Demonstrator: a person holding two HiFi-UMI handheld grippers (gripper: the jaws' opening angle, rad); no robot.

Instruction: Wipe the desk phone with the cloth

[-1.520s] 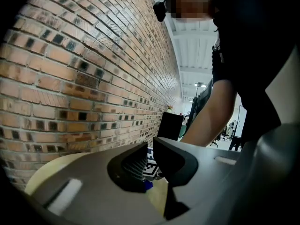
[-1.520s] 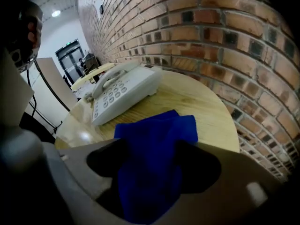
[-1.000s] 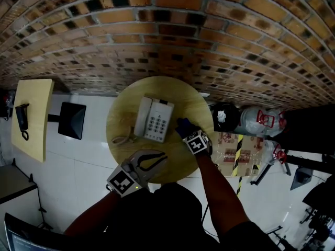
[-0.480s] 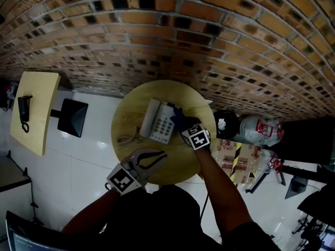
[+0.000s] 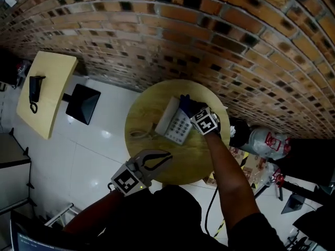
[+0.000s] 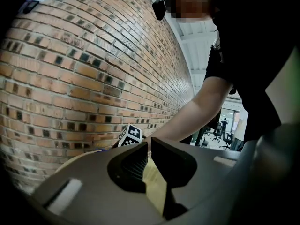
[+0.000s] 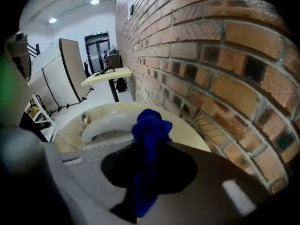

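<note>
The white desk phone (image 5: 177,123) lies on the round wooden table (image 5: 149,106), its handset (image 7: 110,125) along its left side and a coiled cord (image 5: 140,134) trailing off to the left. My right gripper (image 5: 189,109) is over the phone's far end, shut on a bunched blue cloth (image 5: 186,104). In the right gripper view the cloth (image 7: 151,125) sticks out of the jaws (image 7: 148,146), just above the handset. My left gripper (image 5: 166,156) hovers at the table's near edge, shut and holding nothing; its tips (image 6: 148,144) meet over the tabletop.
A brick wall (image 5: 220,41) rises right behind the table. A second, rectangular table (image 5: 52,72) with a black phone (image 5: 34,90) stands to the left, with a black stool (image 5: 84,103) beside it. Bags and boxes (image 5: 261,140) crowd the floor at the right.
My right gripper has carried the cloth from the phone's near right corner across it to its far end. The left gripper has stayed by the near table edge.
</note>
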